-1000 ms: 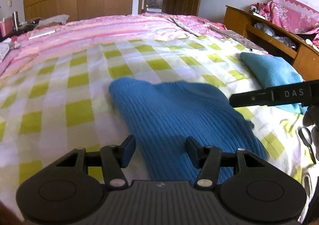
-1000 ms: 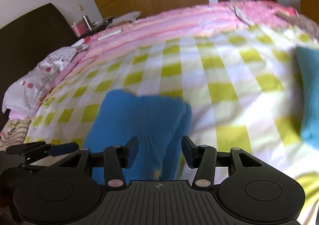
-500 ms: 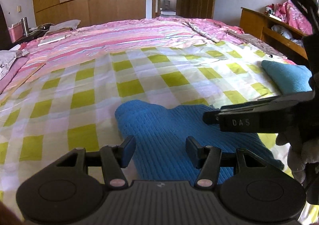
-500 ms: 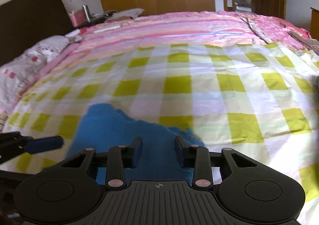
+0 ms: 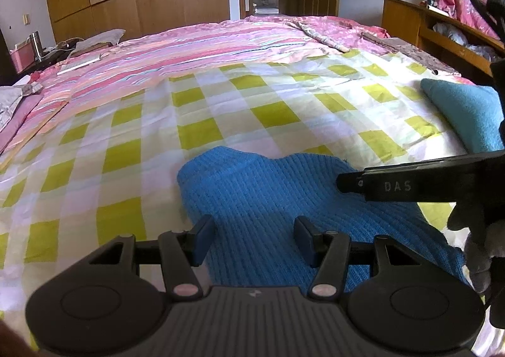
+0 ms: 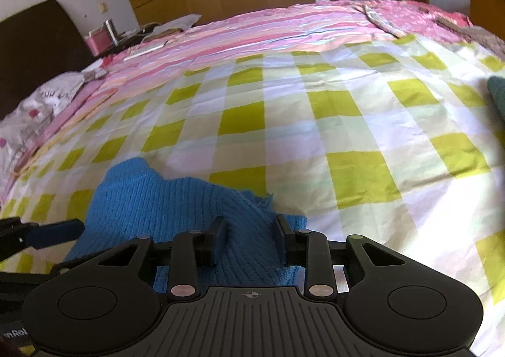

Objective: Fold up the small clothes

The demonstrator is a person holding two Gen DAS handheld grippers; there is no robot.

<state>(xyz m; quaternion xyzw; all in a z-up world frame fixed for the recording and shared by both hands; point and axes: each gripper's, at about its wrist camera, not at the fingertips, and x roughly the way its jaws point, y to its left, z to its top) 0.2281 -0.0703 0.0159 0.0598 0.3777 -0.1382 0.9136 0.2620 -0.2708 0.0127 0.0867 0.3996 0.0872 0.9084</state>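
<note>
A bright blue ribbed knit garment (image 5: pixel 277 199) lies flat on the green-and-white checked bedsheet (image 5: pixel 221 110). My left gripper (image 5: pixel 254 238) is open and empty, low over the garment's near left part. The right gripper comes in from the right in the left wrist view (image 5: pixel 347 181), over the garment's right side. In the right wrist view the garment (image 6: pixel 164 199) lies low left, and my right gripper (image 6: pixel 249 238) has its jaws partly open around a raised fold of the knit. The left gripper's blue fingertip (image 6: pixel 53 232) shows at the left edge.
A folded teal garment (image 5: pixel 467 113) lies at the right edge of the bed; it also shows in the right wrist view (image 6: pixel 498 91). A pink striped quilt (image 5: pixel 189 50) covers the far half. A wooden shelf (image 5: pixel 435 31) stands to the right, a pillow (image 6: pixel 47 98) to the left.
Both grippers drew back toward the garment's near edge over the second. The right gripper's jaws narrowed around a fold of the blue knit, which now bunches up between them.
</note>
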